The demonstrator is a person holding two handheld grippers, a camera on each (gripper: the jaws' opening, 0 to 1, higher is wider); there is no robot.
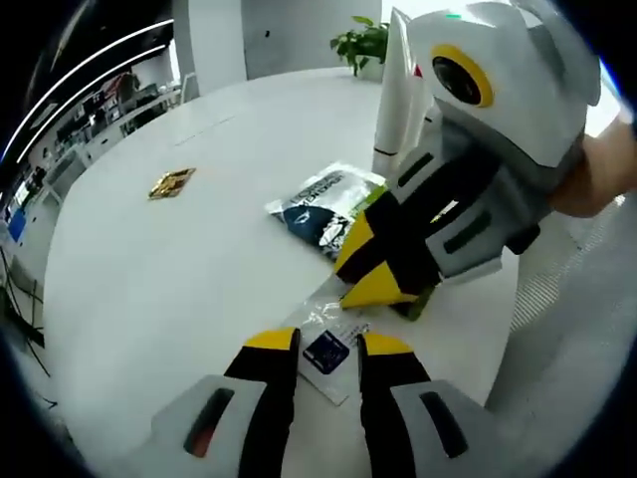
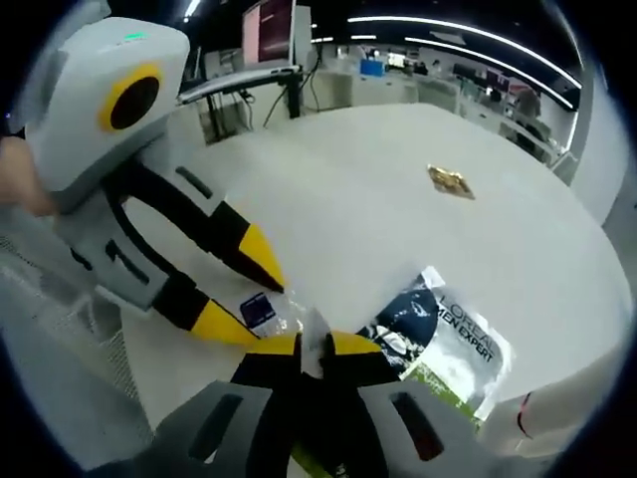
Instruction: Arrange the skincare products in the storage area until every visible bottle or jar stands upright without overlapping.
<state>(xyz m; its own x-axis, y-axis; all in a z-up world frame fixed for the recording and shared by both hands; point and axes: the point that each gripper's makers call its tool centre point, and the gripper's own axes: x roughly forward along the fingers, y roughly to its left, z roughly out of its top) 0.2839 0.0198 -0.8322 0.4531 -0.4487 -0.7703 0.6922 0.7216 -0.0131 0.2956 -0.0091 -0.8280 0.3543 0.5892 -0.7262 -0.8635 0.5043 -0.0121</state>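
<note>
On the white table, the left gripper has its jaws spread around a clear sachet with a dark blue label, while the right gripper pinches that sachet's clear edge between closed jaws. Just beyond the sachet lies a dark blue skincare packet, and past it stands a white bottle. Far across the table from the sachet sits a small gold wrapper.

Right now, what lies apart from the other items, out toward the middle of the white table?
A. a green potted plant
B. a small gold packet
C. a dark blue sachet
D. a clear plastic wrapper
B: the small gold packet lies alone on the bare white table, well away from the dark blue and white sachet near the grippers.
</note>
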